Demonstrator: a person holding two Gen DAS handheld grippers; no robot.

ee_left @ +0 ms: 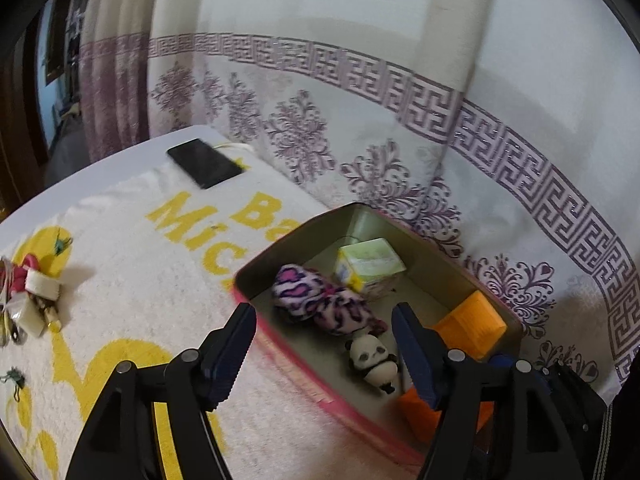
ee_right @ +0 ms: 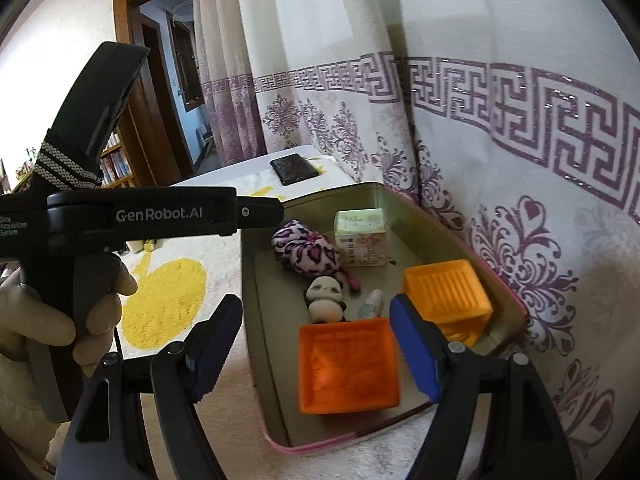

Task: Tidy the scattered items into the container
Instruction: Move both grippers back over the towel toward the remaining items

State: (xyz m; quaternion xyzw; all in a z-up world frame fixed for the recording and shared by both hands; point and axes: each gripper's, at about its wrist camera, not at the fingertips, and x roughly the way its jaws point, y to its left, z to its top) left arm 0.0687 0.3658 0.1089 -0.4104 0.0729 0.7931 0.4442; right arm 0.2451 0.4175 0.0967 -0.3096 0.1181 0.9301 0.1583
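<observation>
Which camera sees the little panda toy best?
The left wrist camera. There the panda toy lies whole on the floor of the tin box, face and black limbs clear. In the right wrist view the panda toy sits farther off, and the near orange box hides its lower part.

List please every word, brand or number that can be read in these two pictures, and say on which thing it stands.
"GenRobot.AI": white letters on the side of the left gripper.
"Data Acquisition System": small, blurred print at that body's left edge; an uncertain reading.
"Ba" and "Mic": cut-off yellow letters on the white towel, the rest hidden by the tin.
Print on the small pale box: too small to read.
</observation>
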